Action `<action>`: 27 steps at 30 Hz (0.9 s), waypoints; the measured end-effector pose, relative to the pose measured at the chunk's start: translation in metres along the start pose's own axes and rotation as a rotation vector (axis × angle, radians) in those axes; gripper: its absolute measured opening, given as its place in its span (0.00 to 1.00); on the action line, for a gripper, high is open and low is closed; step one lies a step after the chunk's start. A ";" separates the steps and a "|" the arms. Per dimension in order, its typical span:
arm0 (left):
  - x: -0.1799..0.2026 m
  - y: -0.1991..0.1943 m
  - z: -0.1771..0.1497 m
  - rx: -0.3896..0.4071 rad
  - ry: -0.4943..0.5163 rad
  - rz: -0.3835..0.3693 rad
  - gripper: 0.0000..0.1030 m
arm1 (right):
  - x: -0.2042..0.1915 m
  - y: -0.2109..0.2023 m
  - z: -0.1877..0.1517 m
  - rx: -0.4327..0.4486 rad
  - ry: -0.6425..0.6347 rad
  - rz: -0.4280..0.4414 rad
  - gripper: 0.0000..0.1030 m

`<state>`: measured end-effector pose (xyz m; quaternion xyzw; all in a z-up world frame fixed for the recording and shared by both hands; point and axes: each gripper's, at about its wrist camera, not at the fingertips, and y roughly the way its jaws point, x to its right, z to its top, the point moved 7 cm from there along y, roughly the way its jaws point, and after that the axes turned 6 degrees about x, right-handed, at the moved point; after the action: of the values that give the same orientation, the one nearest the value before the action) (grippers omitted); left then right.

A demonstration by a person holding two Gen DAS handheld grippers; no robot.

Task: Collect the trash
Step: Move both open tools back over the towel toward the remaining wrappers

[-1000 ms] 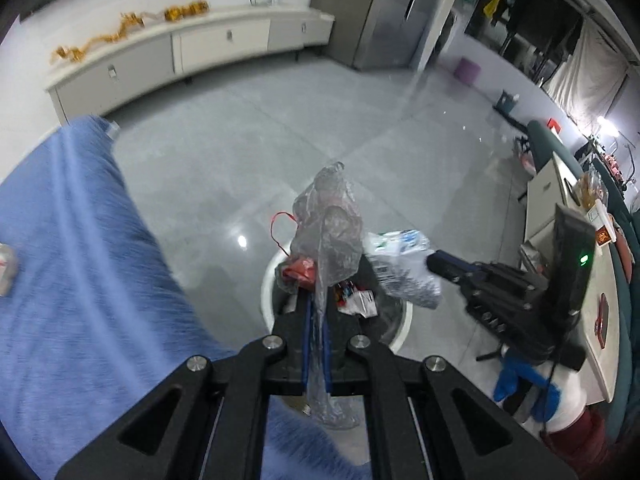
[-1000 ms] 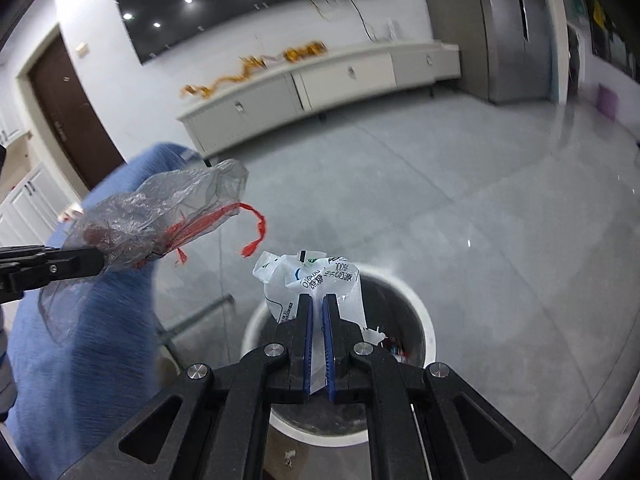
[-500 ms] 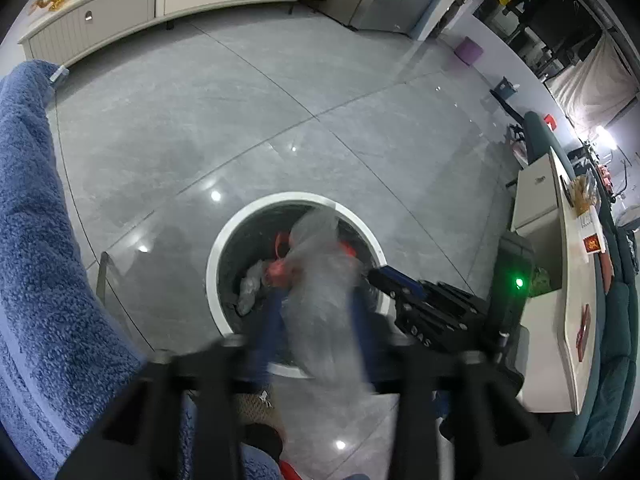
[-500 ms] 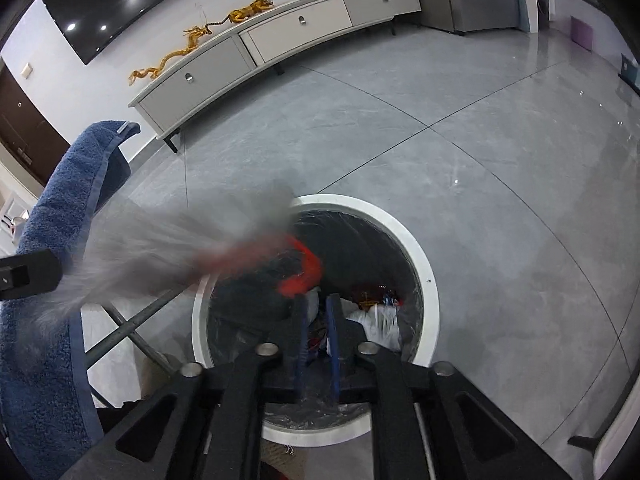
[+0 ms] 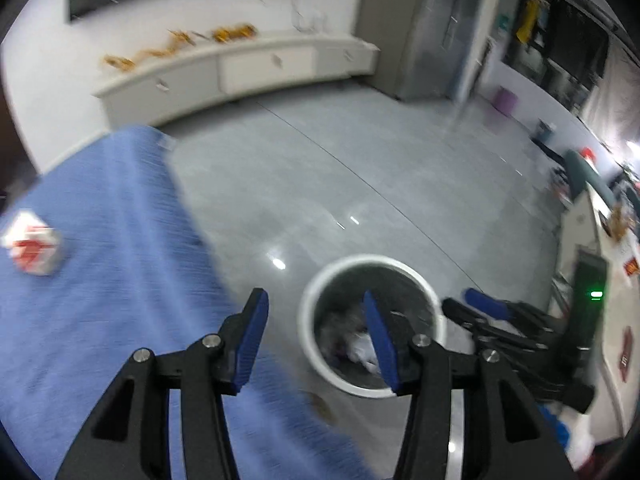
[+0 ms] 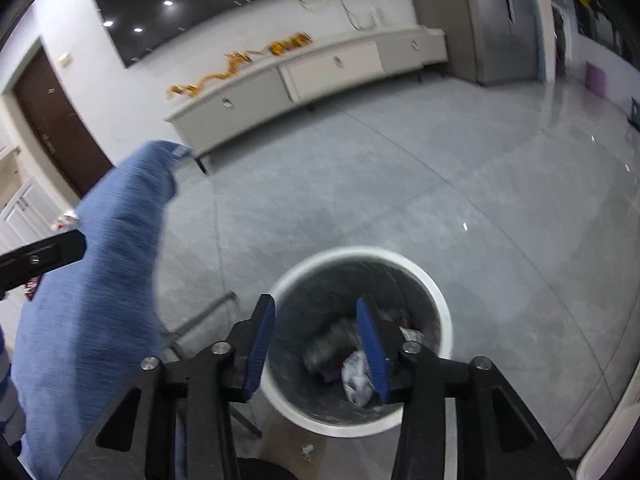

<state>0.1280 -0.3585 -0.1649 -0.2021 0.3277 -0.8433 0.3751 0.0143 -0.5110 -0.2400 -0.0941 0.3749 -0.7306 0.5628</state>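
Observation:
A round white-rimmed trash bin (image 5: 424, 288) (image 6: 434, 292) stands on the grey floor and holds crumpled plastic and paper trash (image 6: 354, 372). My left gripper (image 5: 316, 312) is open and empty, above the edge of the blue-covered table and just left of the bin. My right gripper (image 6: 316, 320) is open and empty, right above the bin. The right gripper (image 5: 486, 308) also shows at the right of the left wrist view. A small white and red carton (image 5: 34, 246) lies on the blue cloth (image 5: 100, 260) at the far left.
The blue-covered table (image 6: 100, 280) stands left of the bin, with metal legs (image 6: 200, 316) under it. A long white cabinet (image 6: 320, 76) lines the far wall. A white desk with clutter (image 5: 600, 280) stands at the right. A small scrap (image 6: 307, 449) lies on the floor near the bin.
Both grippers have opened. The clear plastic bag with the red string and the white wrapper have dropped into the bin. Both views have tilted up from the bin.

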 end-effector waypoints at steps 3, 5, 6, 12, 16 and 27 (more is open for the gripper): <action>-0.035 -0.033 0.001 0.069 -0.013 0.105 0.46 | -0.036 -0.020 0.014 0.051 -0.055 0.035 0.45; -0.058 -0.055 -0.001 0.102 -0.026 0.167 0.47 | -0.055 -0.028 0.020 0.075 -0.084 0.054 0.51; -0.066 -0.063 -0.002 0.110 -0.026 0.192 0.47 | -0.068 -0.033 0.022 0.087 -0.101 0.068 0.52; -0.122 -0.116 -0.019 0.167 -0.040 0.340 0.48 | -0.134 -0.048 0.024 0.117 -0.193 0.135 0.60; -0.151 -0.143 -0.034 0.189 -0.061 0.413 0.49 | -0.174 -0.051 0.018 0.118 -0.248 0.172 0.62; -0.207 -0.202 -0.060 0.259 -0.145 0.517 0.59 | -0.244 -0.055 0.010 0.123 -0.324 0.223 0.70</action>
<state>0.1237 -0.0746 -0.0846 -0.1220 0.2303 -0.7378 0.6226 0.0636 -0.2925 -0.1275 -0.1336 0.2422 -0.6605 0.6980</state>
